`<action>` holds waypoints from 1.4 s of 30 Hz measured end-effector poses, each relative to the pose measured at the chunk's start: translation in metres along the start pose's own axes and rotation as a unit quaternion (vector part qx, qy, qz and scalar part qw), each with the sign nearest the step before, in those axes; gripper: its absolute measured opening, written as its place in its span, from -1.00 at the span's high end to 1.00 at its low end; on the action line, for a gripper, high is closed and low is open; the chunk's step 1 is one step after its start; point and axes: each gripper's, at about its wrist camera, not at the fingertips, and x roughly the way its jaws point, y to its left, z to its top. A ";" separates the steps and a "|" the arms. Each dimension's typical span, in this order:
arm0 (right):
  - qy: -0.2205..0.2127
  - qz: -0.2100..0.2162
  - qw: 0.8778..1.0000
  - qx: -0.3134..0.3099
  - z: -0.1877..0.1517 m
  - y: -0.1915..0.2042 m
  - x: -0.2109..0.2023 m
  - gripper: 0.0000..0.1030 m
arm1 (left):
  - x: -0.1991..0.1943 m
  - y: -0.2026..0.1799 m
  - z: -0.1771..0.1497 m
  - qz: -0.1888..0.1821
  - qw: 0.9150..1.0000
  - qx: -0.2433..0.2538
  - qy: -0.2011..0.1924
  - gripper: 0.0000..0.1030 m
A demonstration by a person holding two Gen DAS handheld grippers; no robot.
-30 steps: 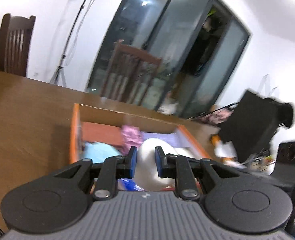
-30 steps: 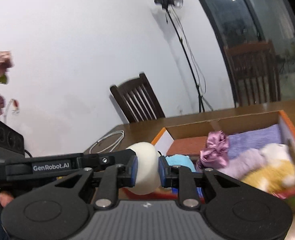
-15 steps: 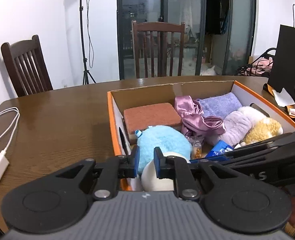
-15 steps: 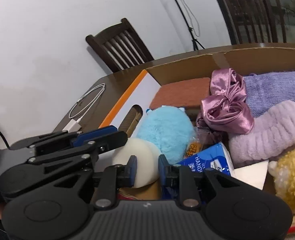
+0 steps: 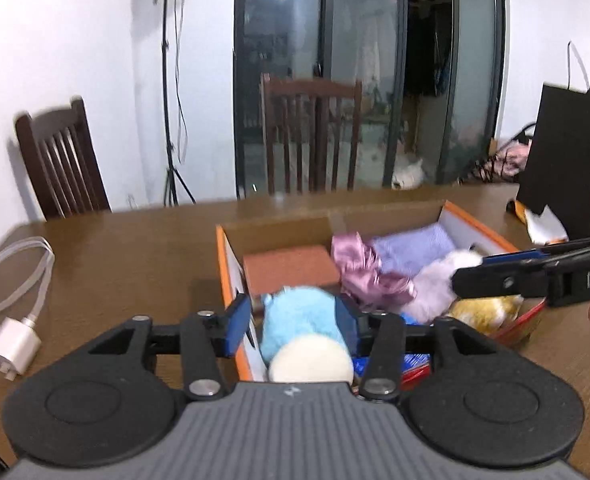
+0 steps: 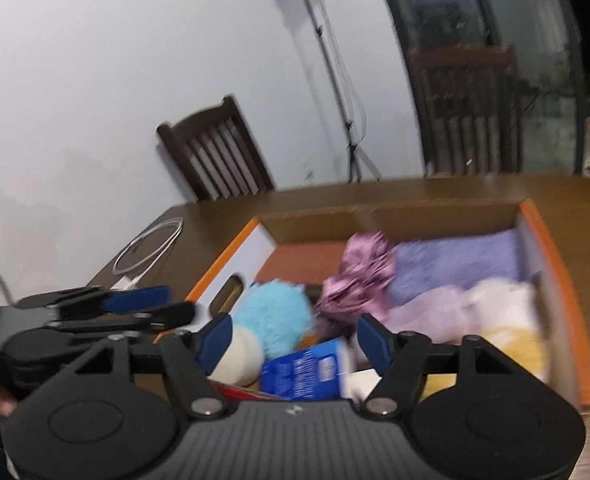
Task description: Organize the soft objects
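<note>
An orange-edged cardboard box (image 5: 226, 264) (image 6: 231, 248) sits on the wooden table. It holds a cream soft ball (image 5: 311, 364) (image 6: 239, 356), a blue fluffy toy (image 5: 299, 320) (image 6: 273, 316), a pink satin scrunchie (image 5: 363, 272) (image 6: 359, 276), a purple cloth (image 5: 415, 248) (image 6: 455, 260), a lilac plush (image 5: 435, 284), a yellow plush (image 5: 483, 312) (image 6: 511, 344) and a brown pad (image 5: 291, 268). My left gripper (image 5: 297, 324) is open over the box's near corner, the ball below it. My right gripper (image 6: 295, 340) is open and empty above the box's near edge.
A white charger with coiled cable (image 5: 15, 308) (image 6: 151, 248) lies on the table to the left of the box. A blue carton (image 6: 303, 372) lies at the box's near end. Wooden chairs (image 5: 311, 132) stand behind the table. A black bag (image 5: 567, 160) stands at the right.
Both grippers were shut on the cream ball and lowered it into the box. Both have now opened, and the ball rests in the near corner beside the blue toy.
</note>
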 end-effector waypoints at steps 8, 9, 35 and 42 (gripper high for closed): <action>-0.104 -0.092 0.990 -0.006 -0.013 -0.020 -0.082 -0.89 | -0.074 -0.024 -0.016 0.033 0.994 0.003 -0.101 -0.86; -0.118 -0.106 0.987 -0.013 -0.018 -0.019 -0.088 -0.90 | -0.082 -0.026 -0.020 0.039 0.992 -0.003 -0.122 -0.91; -0.242 -0.174 0.950 -0.091 -0.177 0.035 -0.199 -1.00 | -0.207 -0.084 -0.141 0.100 0.962 -0.014 -0.253 -1.00; -0.261 -0.150 0.949 -0.098 -0.237 0.074 -0.248 -1.00 | -0.267 -0.091 -0.194 0.105 0.966 -0.049 -0.231 -1.00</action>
